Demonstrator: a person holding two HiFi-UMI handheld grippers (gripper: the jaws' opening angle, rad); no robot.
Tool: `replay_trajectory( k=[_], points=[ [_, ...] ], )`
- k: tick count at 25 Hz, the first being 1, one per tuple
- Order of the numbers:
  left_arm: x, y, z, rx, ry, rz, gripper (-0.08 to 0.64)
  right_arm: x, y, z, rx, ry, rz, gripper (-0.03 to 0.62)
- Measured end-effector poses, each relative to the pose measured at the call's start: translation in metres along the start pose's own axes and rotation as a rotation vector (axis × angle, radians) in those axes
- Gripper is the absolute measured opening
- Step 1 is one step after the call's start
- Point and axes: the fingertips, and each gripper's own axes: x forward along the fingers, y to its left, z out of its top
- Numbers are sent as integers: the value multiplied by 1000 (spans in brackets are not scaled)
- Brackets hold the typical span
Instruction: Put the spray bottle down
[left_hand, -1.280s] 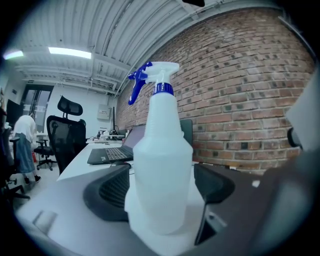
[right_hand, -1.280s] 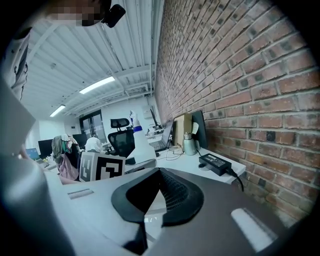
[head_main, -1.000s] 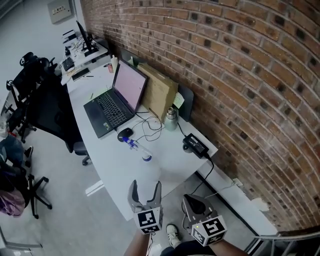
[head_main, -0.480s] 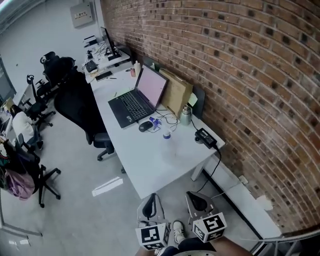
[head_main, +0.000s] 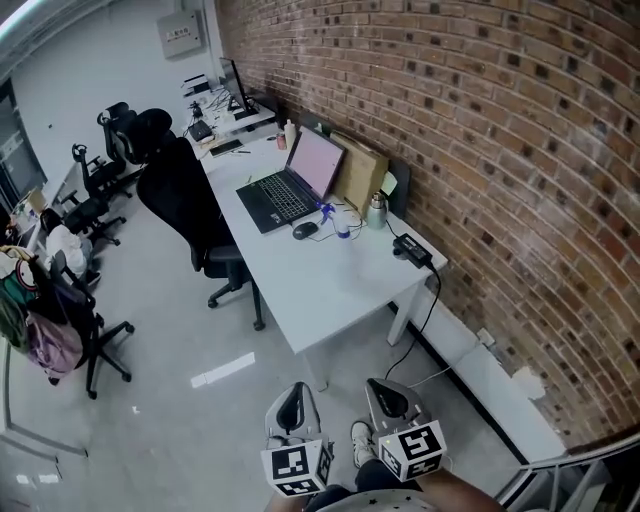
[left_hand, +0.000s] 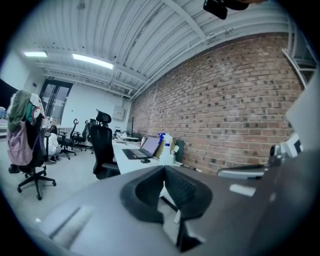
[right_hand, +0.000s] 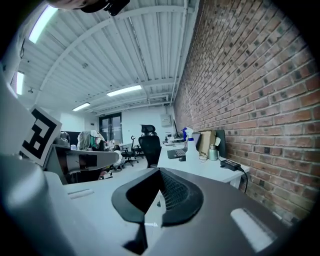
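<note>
The spray bottle is standing upright on the white desk, towards its far part, just right of the computer mouse and near the open laptop. A metal flask is sitting just right of the bottle, close to the brick wall, and a black power adapter is lying nearer along that wall side. A black office chair is standing at the desk's left. Both tongs are hanging over the floor at the near edge of the head view, well apart from the desk. The left gripper is clenched, its jaws pressing together on nothing. The right gripper, beside it, is likewise clenched and empty, its jaws meeting at the tips.
</note>
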Motion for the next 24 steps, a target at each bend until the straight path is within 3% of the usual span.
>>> replay_trajectory(
  k=[10,24],
  points=[
    [-47,-6,-5,-11,-3,-10,8,-40,28,3,-36,-19,3,-3],
    [-61,-1,-7,4,-19,-14,8,-49,46,-6,-55,-24,12,-3]
  ],
)
